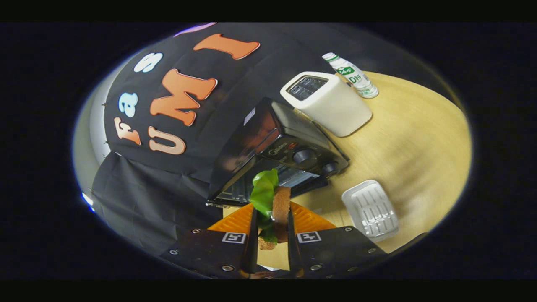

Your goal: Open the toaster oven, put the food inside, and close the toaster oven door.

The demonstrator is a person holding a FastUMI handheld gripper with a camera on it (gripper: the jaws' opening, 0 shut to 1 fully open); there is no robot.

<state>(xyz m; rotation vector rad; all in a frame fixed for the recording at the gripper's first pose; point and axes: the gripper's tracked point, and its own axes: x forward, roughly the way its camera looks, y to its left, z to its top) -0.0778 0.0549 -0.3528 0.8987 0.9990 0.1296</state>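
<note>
Ahead, one toaster oven point(272, 157) stood open. The gripper point(270, 228) pinched one sandwich point(275, 205); one tray point(370, 209) lay beside it.

black toaster oven point(277, 147), white toaster point(329, 105), green-and-brown sandwich point(270, 201), white ribbed tray point(370, 209), pale wooden table point(419, 138).

White toaster point(325, 102), bottle point(351, 75) behind it, white tray point(370, 209), wooden table point(419, 138).

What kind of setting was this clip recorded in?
Likely a staged kitchen-style booth: a wooden table holds a black toaster oven and a white toaster. The gripper grips a sandwich.
</note>
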